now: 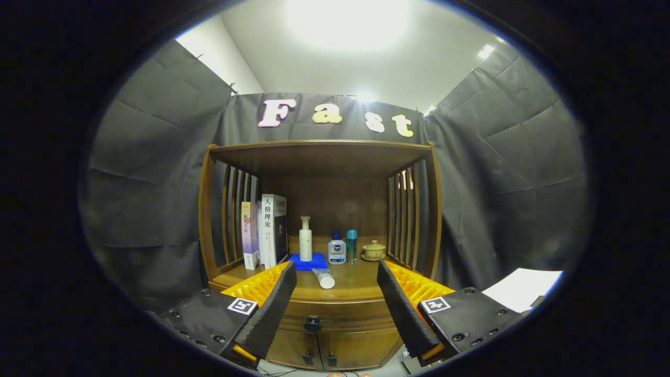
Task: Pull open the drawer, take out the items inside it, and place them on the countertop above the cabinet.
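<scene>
1. While the tongs (335, 309) hang spread wide and hold nothing, the drawer (335, 314) sits shut between their fingertips, its dark knob (312, 323) facing them.
2. Beyond it, on the counter (356, 285), a white tube (324, 278) lies ahead of a blue cloth (308, 261).
3. Farther back stand books (266, 235), a pump bottle (305, 240), two small bottles (343, 248) and a lidded cup (373, 250).

A staged home corner inside a cloth-walled booth: wooden cabinet (335, 314) with slatted sides, books (264, 235) standing at far left, toiletry bottles (327, 246) mid-shelf, lidded teacup (373, 250) at right, bright ceiling light (345, 21) overhead.
</scene>
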Available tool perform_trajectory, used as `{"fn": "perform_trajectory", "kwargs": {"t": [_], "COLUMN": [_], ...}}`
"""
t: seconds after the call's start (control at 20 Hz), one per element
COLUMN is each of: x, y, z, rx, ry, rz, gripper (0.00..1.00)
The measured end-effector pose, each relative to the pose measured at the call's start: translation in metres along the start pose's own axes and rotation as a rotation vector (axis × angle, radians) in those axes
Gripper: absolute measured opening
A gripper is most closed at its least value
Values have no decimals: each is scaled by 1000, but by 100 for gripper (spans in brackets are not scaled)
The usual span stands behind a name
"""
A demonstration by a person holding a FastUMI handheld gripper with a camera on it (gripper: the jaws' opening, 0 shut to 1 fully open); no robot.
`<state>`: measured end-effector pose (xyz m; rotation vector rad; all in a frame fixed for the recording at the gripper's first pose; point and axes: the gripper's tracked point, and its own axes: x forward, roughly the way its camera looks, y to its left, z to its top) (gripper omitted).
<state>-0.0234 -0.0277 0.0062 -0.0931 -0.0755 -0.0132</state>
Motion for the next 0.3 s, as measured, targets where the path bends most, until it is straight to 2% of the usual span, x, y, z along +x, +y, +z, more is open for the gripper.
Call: {"fn": "perform_trajectory", "kwargs": {"t": [0.3], "x": [-15], "y": [2], "z": [10], "rx": [37], "ry": [13], "rz": [38], "gripper": [98]}}
